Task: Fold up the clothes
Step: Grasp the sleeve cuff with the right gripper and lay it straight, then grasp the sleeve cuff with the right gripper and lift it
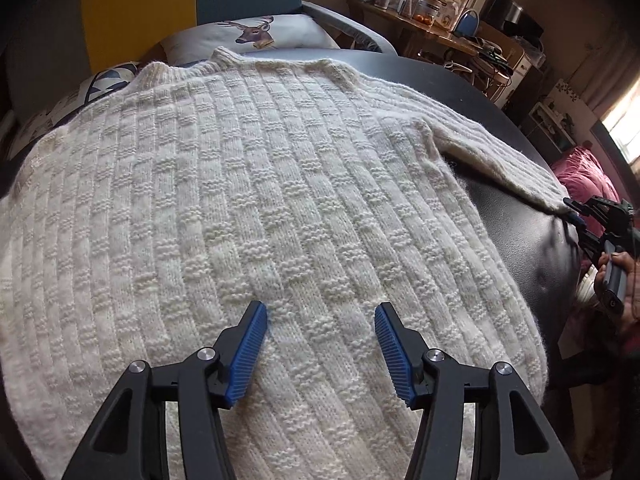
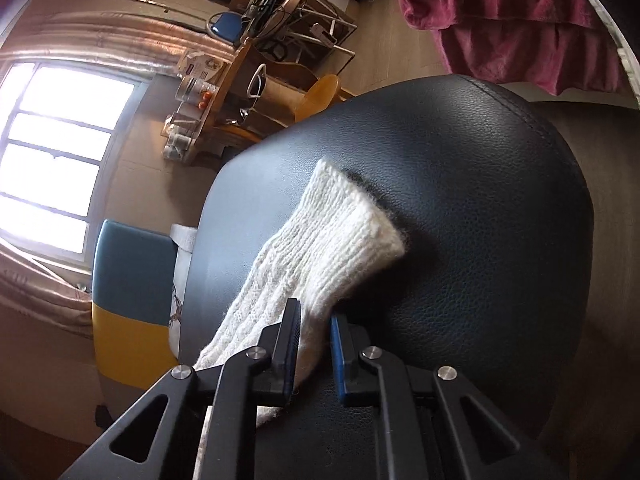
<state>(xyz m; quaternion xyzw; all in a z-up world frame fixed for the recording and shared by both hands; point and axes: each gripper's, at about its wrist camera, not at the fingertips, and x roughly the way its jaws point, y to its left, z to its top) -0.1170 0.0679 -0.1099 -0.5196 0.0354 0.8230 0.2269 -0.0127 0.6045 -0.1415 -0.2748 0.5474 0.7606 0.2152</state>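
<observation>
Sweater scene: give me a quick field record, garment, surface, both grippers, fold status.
garment: cream knit sweater, spread flat, collar at the far side
surface: black leather cushion
sleeve: right-side sleeve stretched out over the bare cushion, cuff end free
left gripper: open, jaws wide apart, over the sweater's lower body, gripping nothing
right gripper: jaws narrowed around the sleeve near its cuff; firm clamp not certain
fold status: no fold visible yet
background: deer-print pillow beyond the collar
</observation>
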